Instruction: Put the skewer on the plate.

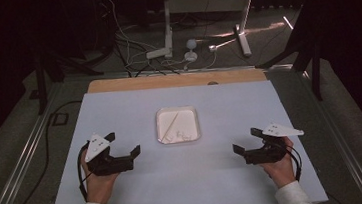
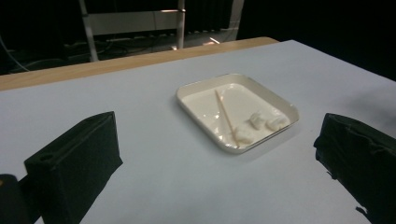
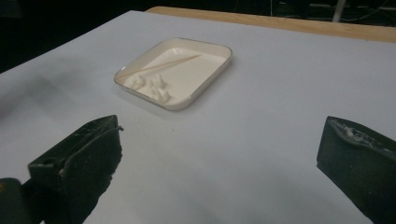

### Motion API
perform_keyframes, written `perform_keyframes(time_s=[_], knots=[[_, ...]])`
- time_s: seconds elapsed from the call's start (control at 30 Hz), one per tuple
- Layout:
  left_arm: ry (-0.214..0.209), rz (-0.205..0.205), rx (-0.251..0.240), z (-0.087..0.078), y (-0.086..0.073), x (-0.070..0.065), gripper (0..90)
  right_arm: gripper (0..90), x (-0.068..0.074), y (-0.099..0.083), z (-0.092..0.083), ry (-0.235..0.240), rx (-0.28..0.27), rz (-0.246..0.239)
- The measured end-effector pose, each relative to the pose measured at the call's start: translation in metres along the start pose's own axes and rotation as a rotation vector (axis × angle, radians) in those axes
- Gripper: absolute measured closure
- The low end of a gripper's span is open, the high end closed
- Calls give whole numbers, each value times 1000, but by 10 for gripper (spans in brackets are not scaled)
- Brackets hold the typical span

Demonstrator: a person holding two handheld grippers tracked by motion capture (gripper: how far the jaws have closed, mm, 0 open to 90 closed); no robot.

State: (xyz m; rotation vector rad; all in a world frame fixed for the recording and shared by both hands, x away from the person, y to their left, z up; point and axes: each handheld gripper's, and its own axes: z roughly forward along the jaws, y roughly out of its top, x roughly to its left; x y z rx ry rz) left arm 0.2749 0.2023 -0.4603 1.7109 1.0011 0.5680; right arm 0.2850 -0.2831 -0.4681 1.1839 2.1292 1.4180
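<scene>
Now both your left gripper (image 1: 124, 143) and right gripper (image 1: 247, 141) stand wide open, empty. Skewer (image 2: 226, 115) and three white pieces (image 2: 259, 125) lie in the tray (image 2: 196, 103); work looks finished

Cut-off and hard-to-read parts, as I see them from my station

In the high view my forearms are cut off by the bottom edge, sleeves barely in, and the white lumps (image 1: 182, 136) in the tray (image 1: 160, 115) at centre are too small for me to tell what they are. In the left gripper view the right jaw runs off the lower right edge and the left jaw off the lower left corner. The right gripper view crops both jaws at the bottom likewise. The dark upper background hides most of the stand (image 1: 199, 2).
</scene>
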Motion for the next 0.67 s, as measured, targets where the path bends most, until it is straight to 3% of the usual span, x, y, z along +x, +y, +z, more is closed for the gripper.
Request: perform_keyframes(time_s=[0.5,0.67], knots=[[24,-38,-86,-26,-12,7,3,0,-8,-18,-23,-49,-78,8],[32,-29,-80,-26,-14,7,3,0,-14,-21,-29,-58,-89,18]])
